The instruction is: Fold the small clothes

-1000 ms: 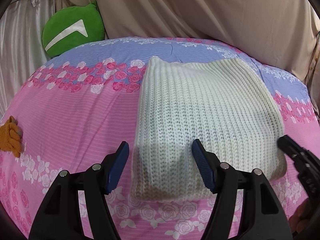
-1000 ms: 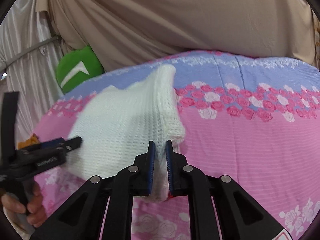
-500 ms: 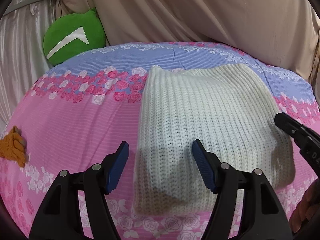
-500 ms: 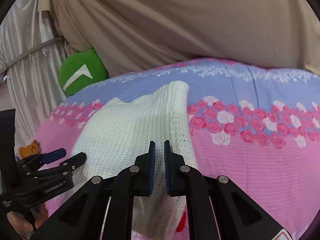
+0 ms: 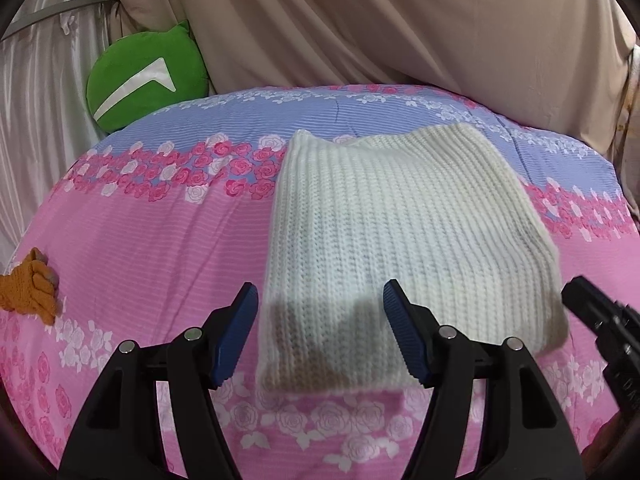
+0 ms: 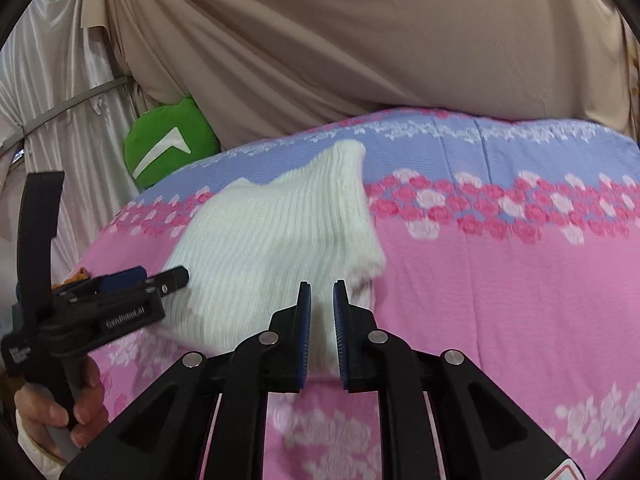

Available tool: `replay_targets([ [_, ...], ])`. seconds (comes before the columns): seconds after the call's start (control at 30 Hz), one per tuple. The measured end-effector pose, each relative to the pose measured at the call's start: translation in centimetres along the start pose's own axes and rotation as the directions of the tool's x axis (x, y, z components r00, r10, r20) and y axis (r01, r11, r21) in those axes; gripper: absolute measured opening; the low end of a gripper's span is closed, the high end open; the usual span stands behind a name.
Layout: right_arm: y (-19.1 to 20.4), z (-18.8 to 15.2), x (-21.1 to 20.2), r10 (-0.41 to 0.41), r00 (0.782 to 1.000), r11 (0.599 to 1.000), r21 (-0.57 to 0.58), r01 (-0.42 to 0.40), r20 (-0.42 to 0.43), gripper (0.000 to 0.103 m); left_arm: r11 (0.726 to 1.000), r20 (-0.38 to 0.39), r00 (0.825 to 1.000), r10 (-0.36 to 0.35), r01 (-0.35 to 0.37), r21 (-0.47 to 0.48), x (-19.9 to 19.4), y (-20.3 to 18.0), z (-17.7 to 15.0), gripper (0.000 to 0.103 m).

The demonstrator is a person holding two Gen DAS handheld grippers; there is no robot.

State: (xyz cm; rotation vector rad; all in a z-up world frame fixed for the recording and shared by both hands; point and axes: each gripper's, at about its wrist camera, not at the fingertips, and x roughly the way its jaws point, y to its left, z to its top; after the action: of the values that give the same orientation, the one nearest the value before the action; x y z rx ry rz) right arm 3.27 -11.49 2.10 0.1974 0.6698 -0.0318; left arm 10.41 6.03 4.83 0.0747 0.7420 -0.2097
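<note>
Released ribbed cream knit (image 5: 400,240), folded square

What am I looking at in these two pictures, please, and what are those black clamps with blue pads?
There is no robot: a person holds a gripper in each hand, each carrying a fisheye camera that looks along its jaws. One picture comes from the left gripper, the other from the right gripper; the right view also shows the hand holding the left tool. Below lies a folded cream knit on a floral bedspread, with a green cushion behind and an orange knit item at the left edge. The left jaws stand wide open and empty; the right jaws are narrow, just opening, with nothing pinched between them.
</note>
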Motion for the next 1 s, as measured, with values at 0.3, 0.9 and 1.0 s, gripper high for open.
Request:
replay_targets([
  [0.3,-0.6,-2.8,-0.3,0.037,0.998,0.999,0.036,-0.035,-0.048,0.015,0.998,-0.083,0.996,0.032,-0.036,-0.049,0.8,2.7,-3.9,0.065],
  [0.9,-1.6,-3.2,3.8,0.026,0.992,0.999,0.030,-0.022,-0.122,0.014,0.998,-0.091,0.995,0.042,-0.046,-0.039,1.8,2.7,-3.9,0.066],
  [1.0,-0.7,-2.9,1.2,0.030,0.997,0.999,0.037,-0.027,-0.068,0.017,0.998,-0.086,0.995,0.045,-0.048,-0.037,1.3,2.5,-4.1,0.066],
])
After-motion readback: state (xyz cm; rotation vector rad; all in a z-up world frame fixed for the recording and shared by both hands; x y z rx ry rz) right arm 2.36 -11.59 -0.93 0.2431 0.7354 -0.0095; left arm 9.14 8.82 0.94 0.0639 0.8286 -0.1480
